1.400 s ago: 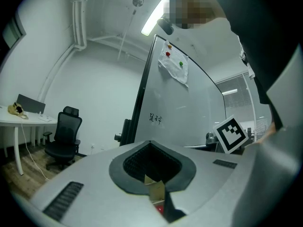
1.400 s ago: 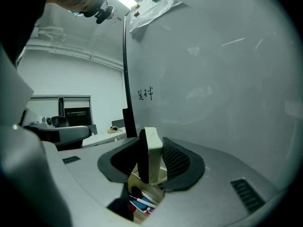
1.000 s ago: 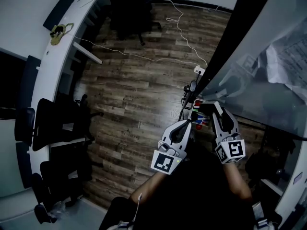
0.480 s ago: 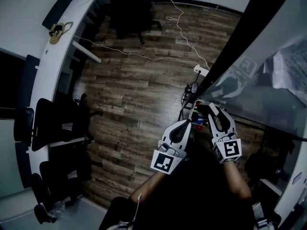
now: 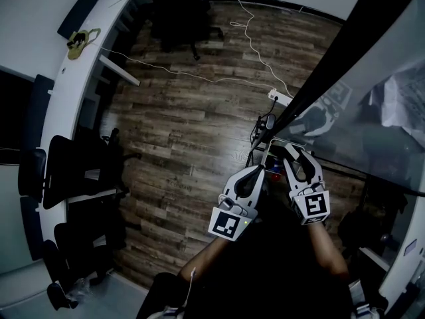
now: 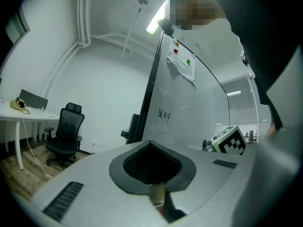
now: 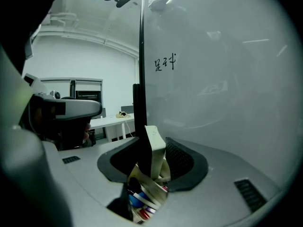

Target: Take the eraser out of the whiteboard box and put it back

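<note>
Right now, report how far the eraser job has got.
Done: the eraser is out of the whiteboard box, standing upright between the jaws of the right gripper, which are shut on it. In hand: it sits just above the box, whose markers show below. Left: lower it back in and release. The left gripper is shut, empty.

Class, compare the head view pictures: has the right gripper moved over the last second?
Yes. The right gripper has shifted left in the head view, closing in on the lower end of the whiteboard's dark edge.
</note>
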